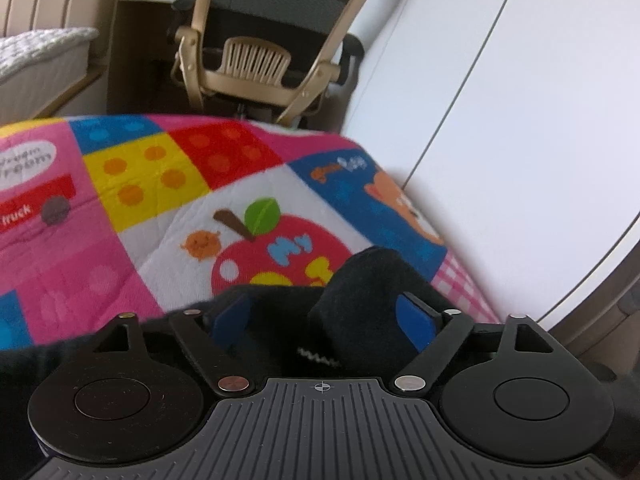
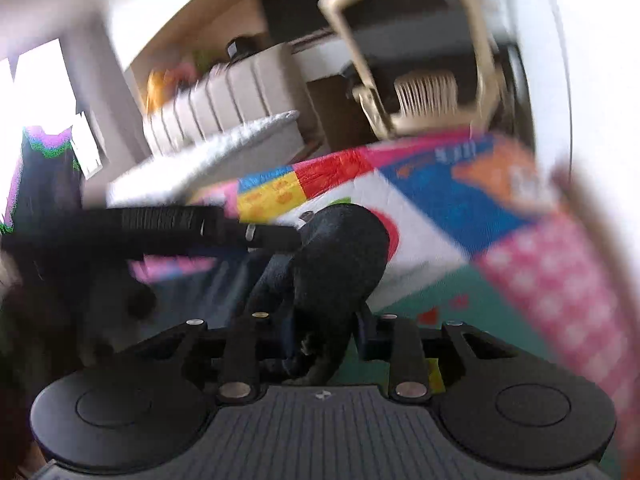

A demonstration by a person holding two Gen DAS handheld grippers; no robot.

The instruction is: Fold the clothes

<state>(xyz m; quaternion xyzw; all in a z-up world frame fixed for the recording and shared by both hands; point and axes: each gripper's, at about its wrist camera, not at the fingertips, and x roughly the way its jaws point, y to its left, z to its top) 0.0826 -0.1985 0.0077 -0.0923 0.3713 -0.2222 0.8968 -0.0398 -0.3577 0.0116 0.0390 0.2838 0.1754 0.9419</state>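
Your left gripper (image 1: 324, 316) has its blue fingers (image 1: 414, 322) spread wide, and a bunched part of the black garment (image 1: 368, 280) sits loose between them, close to the right finger but not squeezed, with the colorful quilt (image 1: 160, 208) lying past the fingertips. Your right gripper (image 2: 324, 340) has its fingers pulled in close and they pinch a thick fold of the same black garment (image 2: 336, 256), which sticks up and forward from between them. That view is blurry, and the tan chair (image 2: 420, 92) stands far beyond the fingers
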